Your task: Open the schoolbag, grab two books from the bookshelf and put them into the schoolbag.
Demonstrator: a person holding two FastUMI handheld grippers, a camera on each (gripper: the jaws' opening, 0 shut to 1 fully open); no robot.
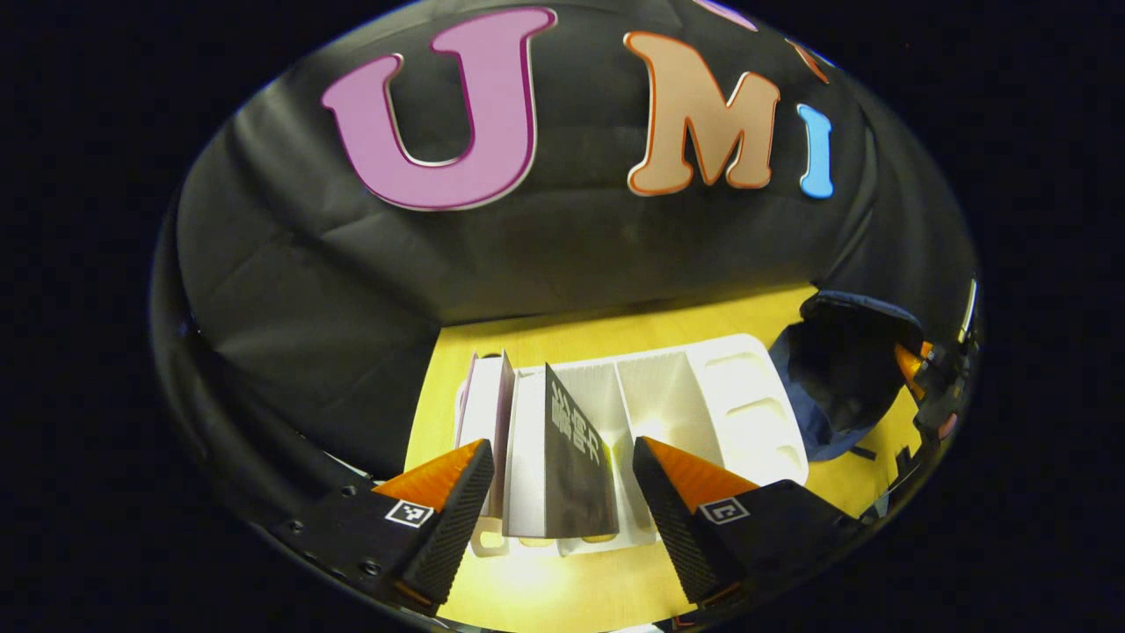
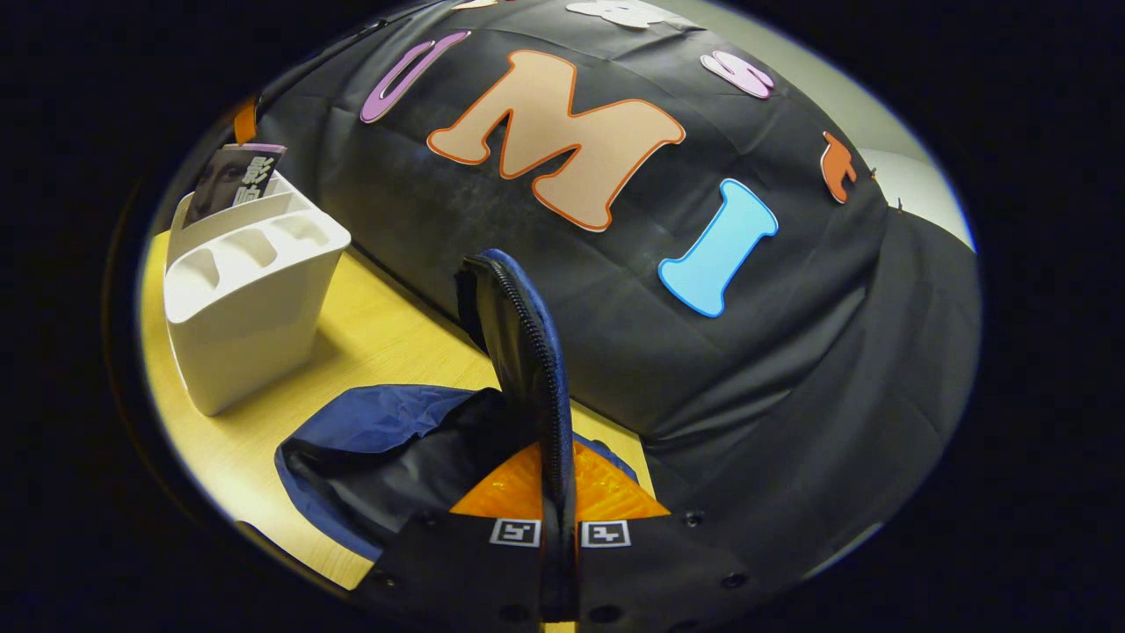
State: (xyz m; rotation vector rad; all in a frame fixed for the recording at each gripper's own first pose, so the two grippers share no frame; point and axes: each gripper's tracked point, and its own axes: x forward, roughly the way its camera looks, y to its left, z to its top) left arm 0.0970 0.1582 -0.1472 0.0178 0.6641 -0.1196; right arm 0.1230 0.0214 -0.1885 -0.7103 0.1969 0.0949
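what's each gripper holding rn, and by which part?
Right hand-held gripper: shut on the schoolbag, pinching its zippered flap edge. Left hand-held gripper: open, holding nothing, facing a dark book in the bookshelf.

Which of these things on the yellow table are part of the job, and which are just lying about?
Part of the job:
- dark blue fabric schoolbag, flap pinched up by the right gripper
- white plastic bookshelf
- dark-covered book
- pale purple-edged book
- left gripper, open

Just there:
- yellow wooden table
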